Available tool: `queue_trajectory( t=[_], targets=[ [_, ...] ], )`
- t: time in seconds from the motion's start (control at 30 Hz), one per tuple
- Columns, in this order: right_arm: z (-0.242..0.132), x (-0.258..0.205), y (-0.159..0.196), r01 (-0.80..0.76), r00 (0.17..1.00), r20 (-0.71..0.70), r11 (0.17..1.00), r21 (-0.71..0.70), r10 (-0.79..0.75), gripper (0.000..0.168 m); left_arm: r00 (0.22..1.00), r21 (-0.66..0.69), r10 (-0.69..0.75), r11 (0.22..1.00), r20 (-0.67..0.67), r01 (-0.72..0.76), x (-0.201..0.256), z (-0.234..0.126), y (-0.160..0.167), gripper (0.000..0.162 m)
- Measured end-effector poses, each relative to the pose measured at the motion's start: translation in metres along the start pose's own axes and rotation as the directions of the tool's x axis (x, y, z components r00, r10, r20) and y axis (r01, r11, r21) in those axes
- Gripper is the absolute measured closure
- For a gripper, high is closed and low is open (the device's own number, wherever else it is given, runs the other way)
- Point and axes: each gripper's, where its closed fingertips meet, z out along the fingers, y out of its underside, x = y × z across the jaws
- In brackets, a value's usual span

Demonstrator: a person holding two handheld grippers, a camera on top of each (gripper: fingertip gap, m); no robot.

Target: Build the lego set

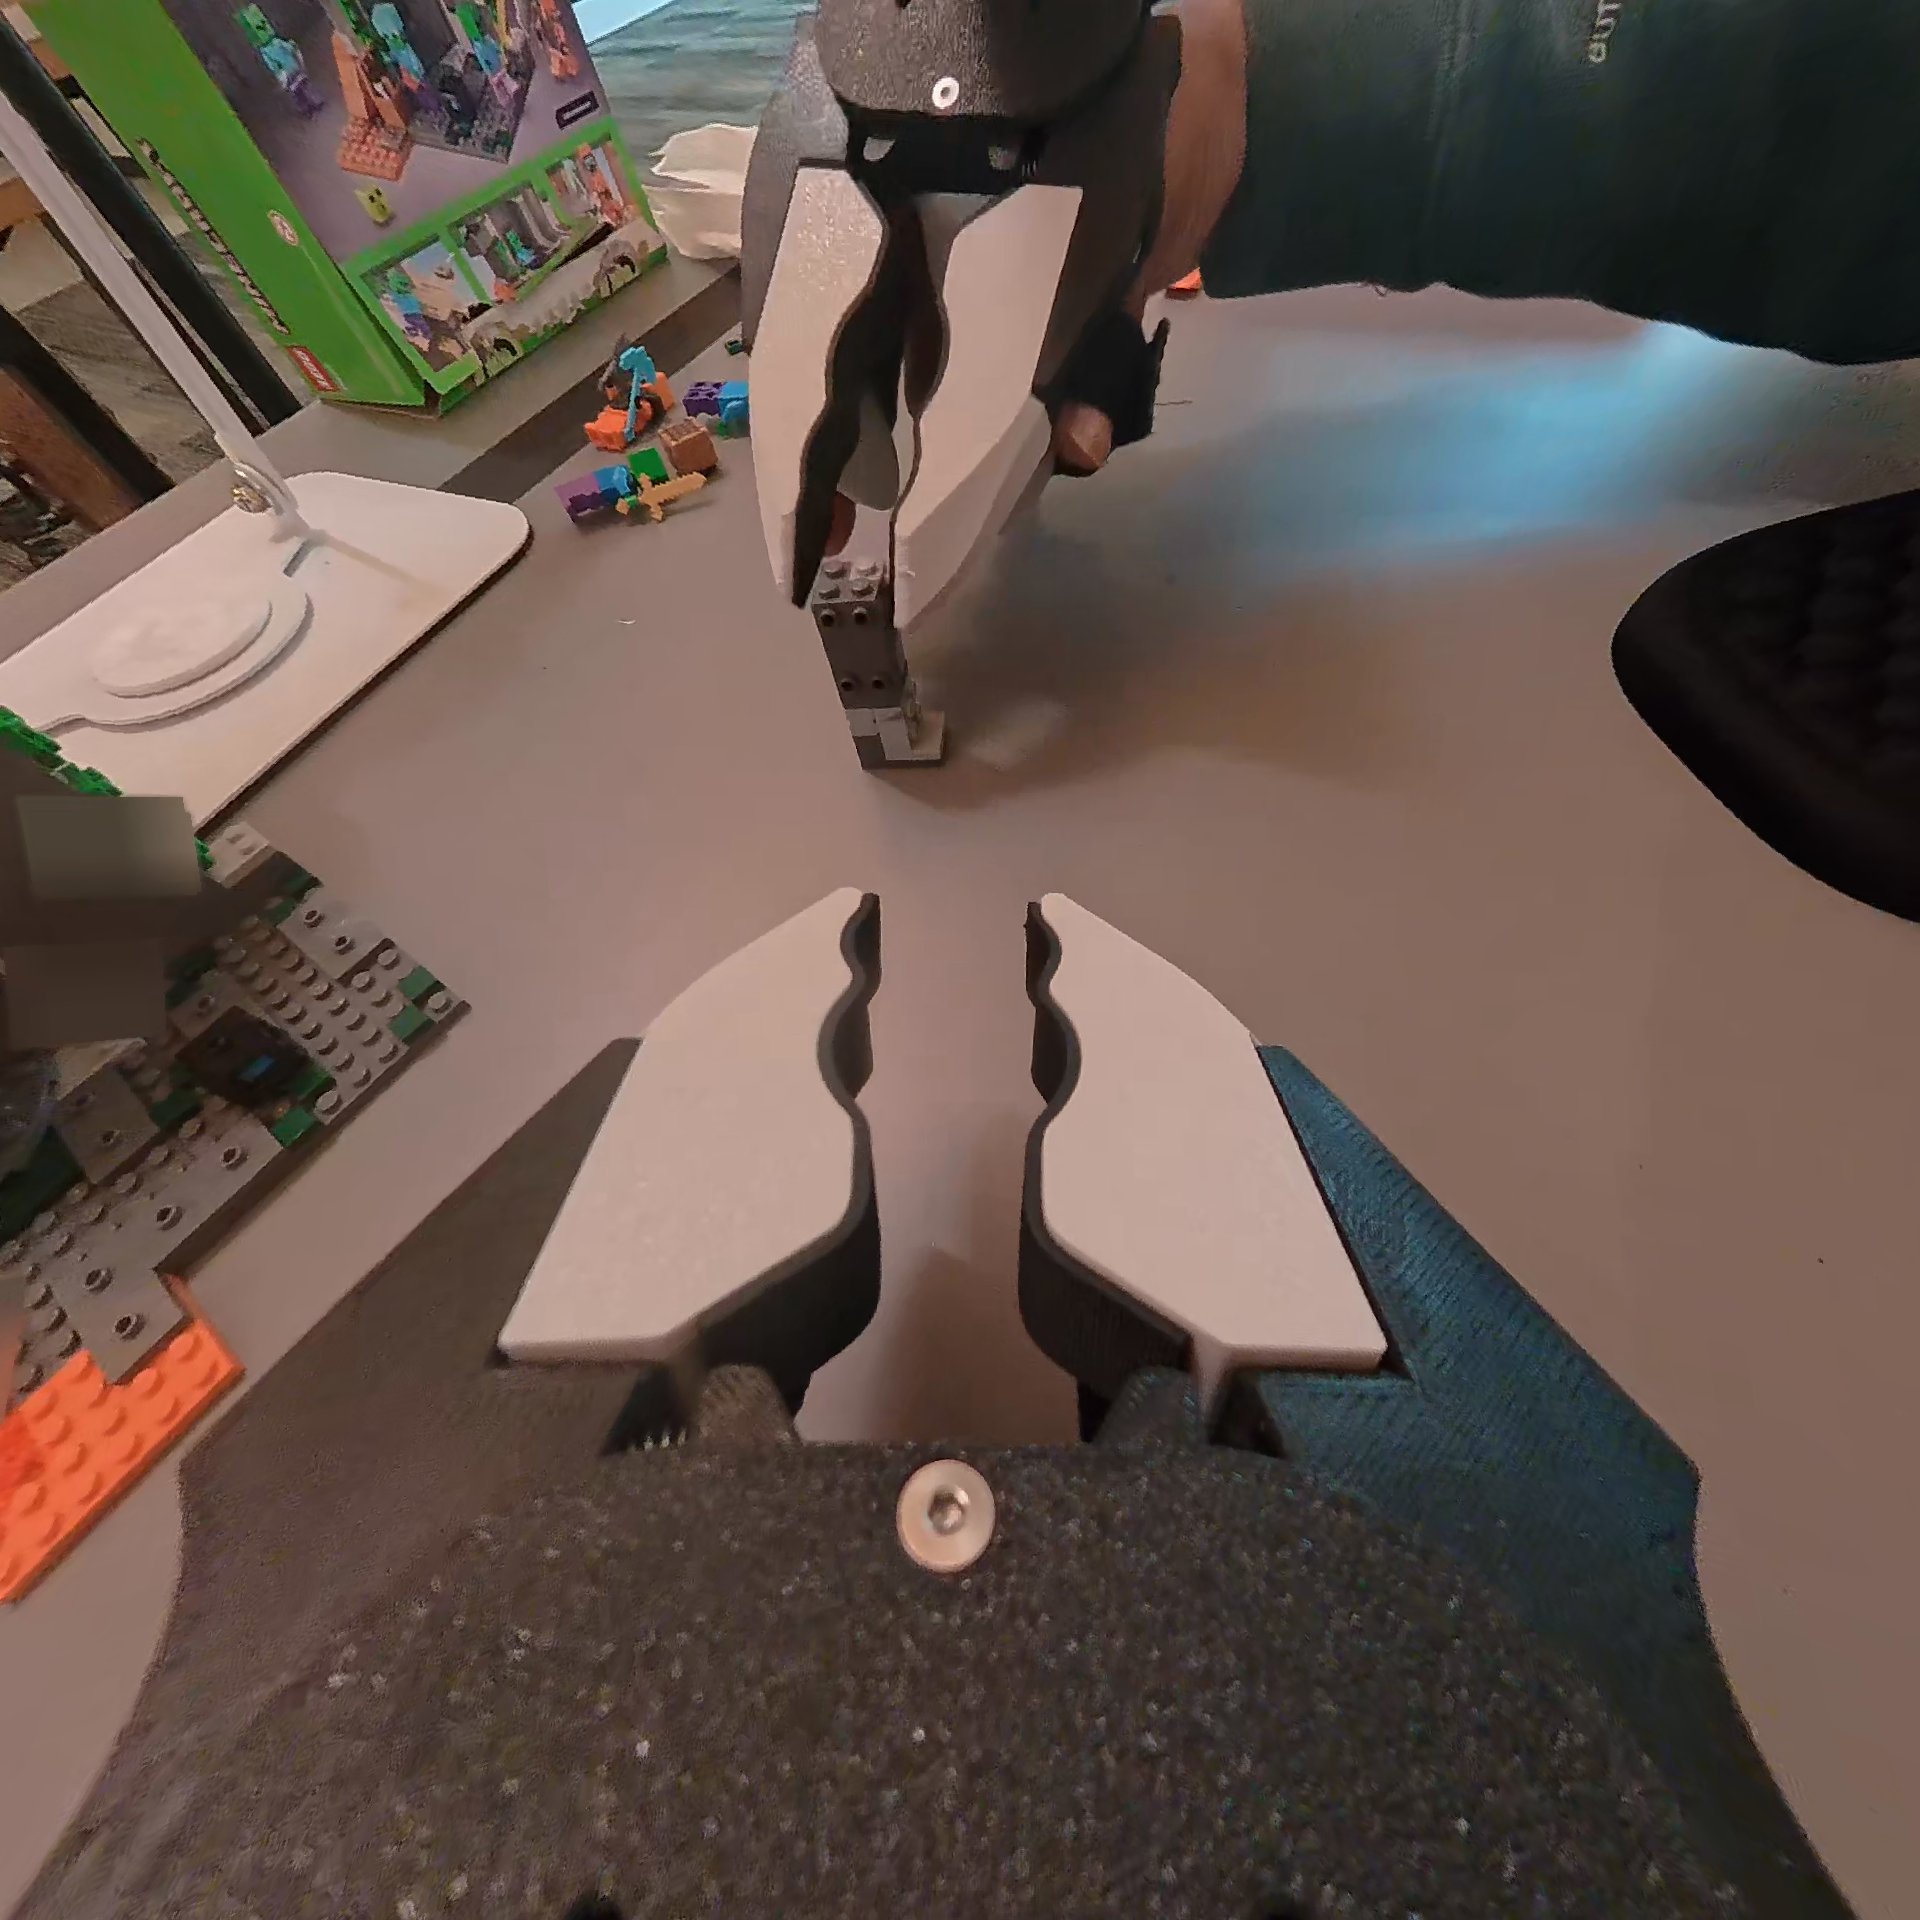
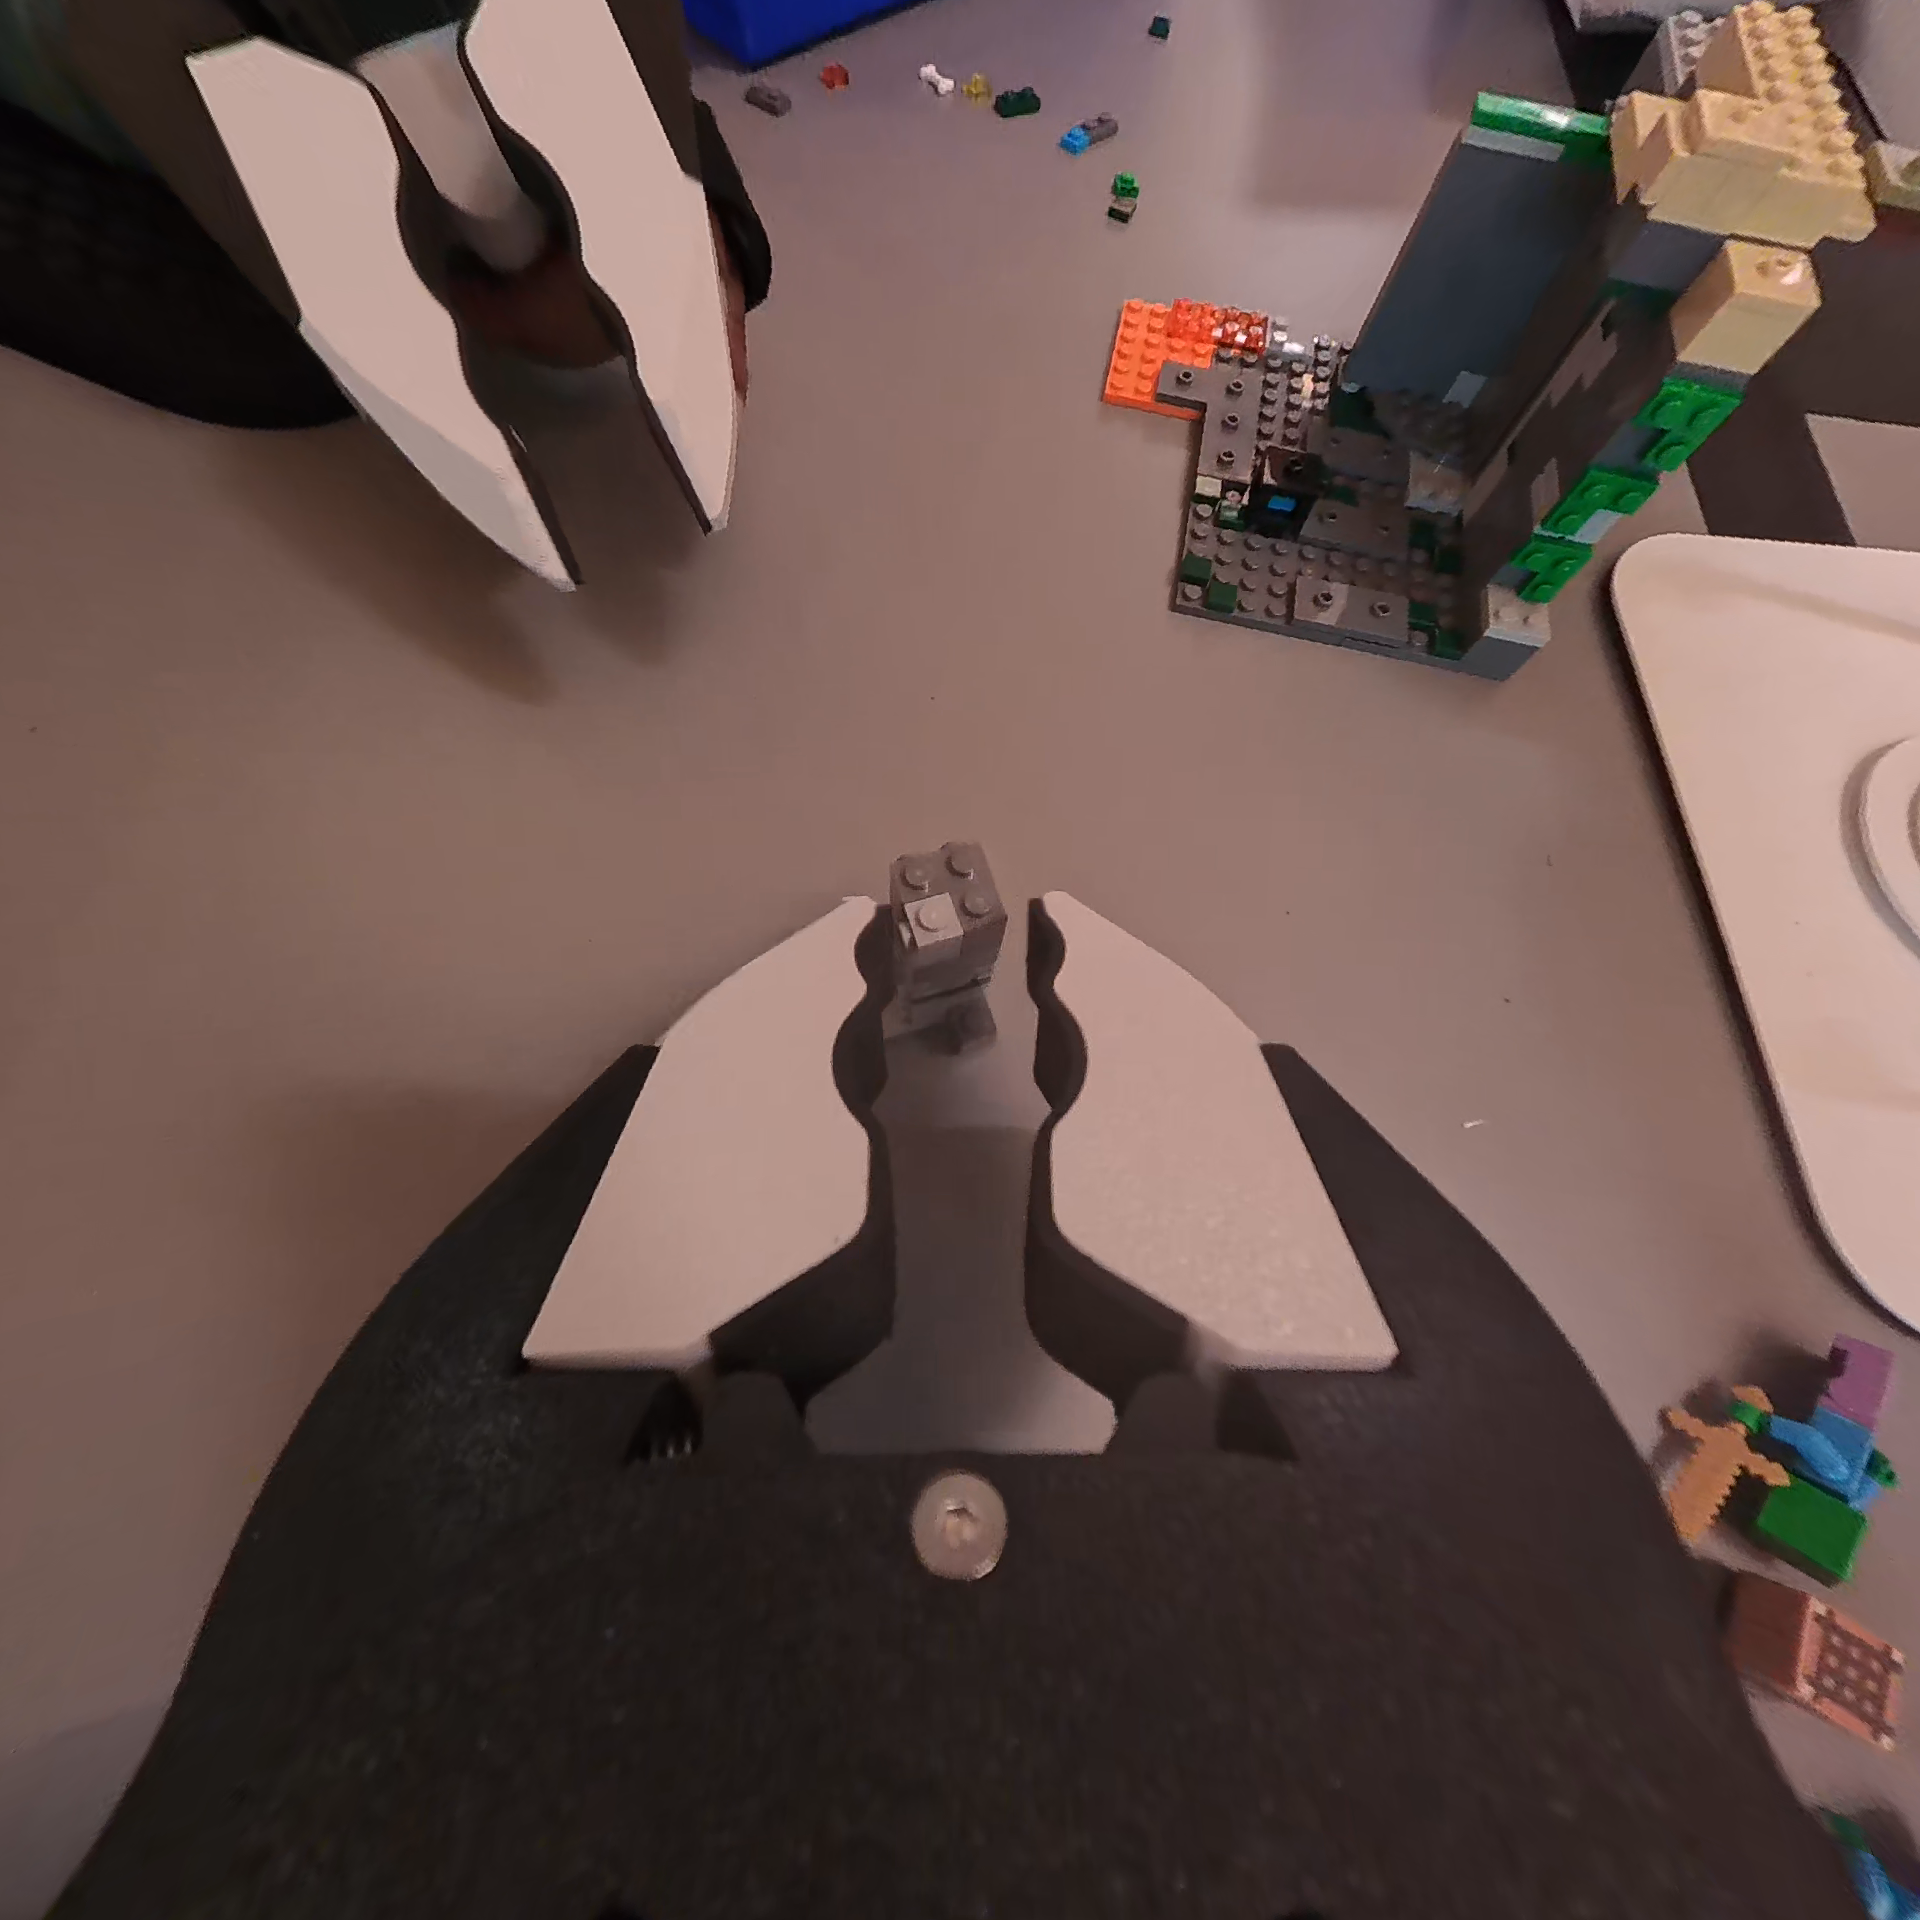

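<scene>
A small grey brick tower point(image 2: 945, 935) stood on the worktop point(image 2: 727, 748) between the right gripper point(image 2: 951, 909) tips, jaws apart, contact unclear. The left gripper point(image 1: 953, 909) gaped, empty. A printed green box point(image 1: 343, 197) stood behind.

The green box point(image 1: 343, 197) and orange plate point(image 1: 94, 1455) run off-frame, and the far loose bricks point(image 2: 997, 99) seem too small to identify

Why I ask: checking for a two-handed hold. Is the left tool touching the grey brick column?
Apart. The left wrist view shows bare table between the left tool and the grey brick column.
</scene>
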Motion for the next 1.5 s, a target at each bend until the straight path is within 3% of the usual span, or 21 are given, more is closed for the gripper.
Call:
queue_trajectory(
  t=[0.1, 0.23, 0.4, 0.5, 0.67, 0.97, 1.13, 1.5],
  targets=[
    [-0.006, 0.000, -0.009, -0.027, 0.999, -0.037, 0.998, 0.050, 0.029, 0.138, 1.000, -0.002, 0.001, 1.000, 0.014, -0.001, -0.002, 0.000, 0.000, 0.136],
    [-0.033, 0.003, -0.037, -0.061, 0.970, -0.220, 0.983, 0.175, 0.099, 0.136, 0.999, 0.016, 0.010, 1.000, 0.043, -0.011, -0.005, -0.002, -0.005, 0.136],
    [-0.075, -0.013, -0.055, -0.095, 0.844, -0.485, 0.953, 0.288, 0.231, 0.134, 0.995, 0.039, 0.022, 0.999, 0.095, -0.026, -0.011, -0.005, -0.012, 0.138],
    [-0.085, -0.029, -0.053, -0.132, 0.758, -0.580, 0.942, 0.310, 0.297, 0.149, 0.992, 0.053, 0.026, 0.998, 0.122, -0.032, -0.012, -0.006, -0.018, 0.140],
    [-0.076, -0.050, -0.032, -0.307, 0.619, -0.629, 0.882, 0.357, 0.470, 0.164, 0.983, 0.068, 0.028, 0.997, 0.181, -0.040, -0.015, -0.008, -0.028, 0.162],
    [-0.034, -0.063, 0.014, -0.519, 0.476, -0.672, 0.798, 0.307, 0.567, 0.168, 0.974, -0.009, -0.058, 0.998, 0.217, 0.062, -0.018, 0.010, -0.022, 0.162],
    [-0.024, -0.063, 0.021, -0.526, 0.470, -0.704, 0.810, 0.259, 0.531, 0.168, 0.973, -0.069, -0.087, 0.992, 0.215, 0.104, -0.010, 0.024, -0.007, 0.162],
    [-0.015, -0.063, 0.029, -0.537, 0.478, -0.736, 0.823, 0.187, 0.479, 0.168, 0.954, -0.124, -0.004, 0.991, 0.300, 0.043, -0.026, 0.042, 0.001, 0.162]
  ],
)
